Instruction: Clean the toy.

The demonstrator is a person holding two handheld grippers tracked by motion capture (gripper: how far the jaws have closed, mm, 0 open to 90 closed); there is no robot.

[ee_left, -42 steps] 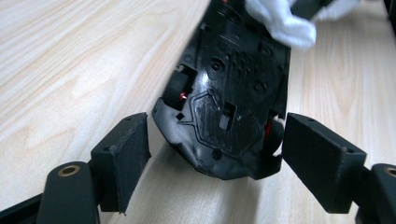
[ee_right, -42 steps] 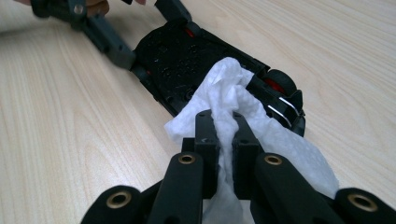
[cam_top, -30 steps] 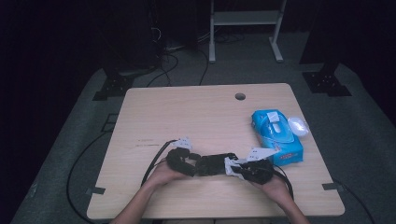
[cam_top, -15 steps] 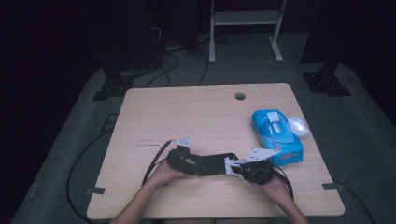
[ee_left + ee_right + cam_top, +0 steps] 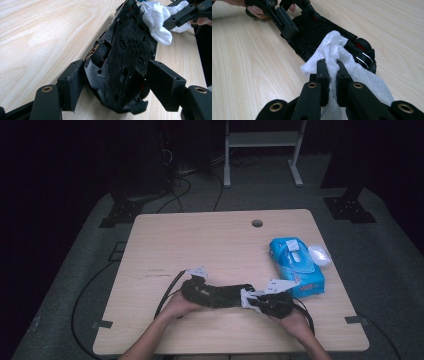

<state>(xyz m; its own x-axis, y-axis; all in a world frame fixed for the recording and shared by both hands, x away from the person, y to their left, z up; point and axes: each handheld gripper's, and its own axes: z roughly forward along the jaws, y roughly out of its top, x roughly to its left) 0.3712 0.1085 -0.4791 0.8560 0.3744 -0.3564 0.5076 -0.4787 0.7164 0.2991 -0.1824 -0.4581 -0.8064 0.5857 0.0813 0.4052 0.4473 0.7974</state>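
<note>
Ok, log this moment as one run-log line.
left gripper: shut on toy car, underside up | right gripper: shut on white wipe, on car | wipes pack: table's right

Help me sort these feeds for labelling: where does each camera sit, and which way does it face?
High view: fixed above the person's side, facing forward and down on the light wooden table; both forearms enter from the bottom.
Left gripper view: rides the left hand-held gripper, looking along its jaws at the black toy car's underside.
Right gripper view: rides the right hand-held gripper, looking along jaws pinching a white crumpled wipe.
Shared: both gripper views show car, wipe and the other gripper.
</note>
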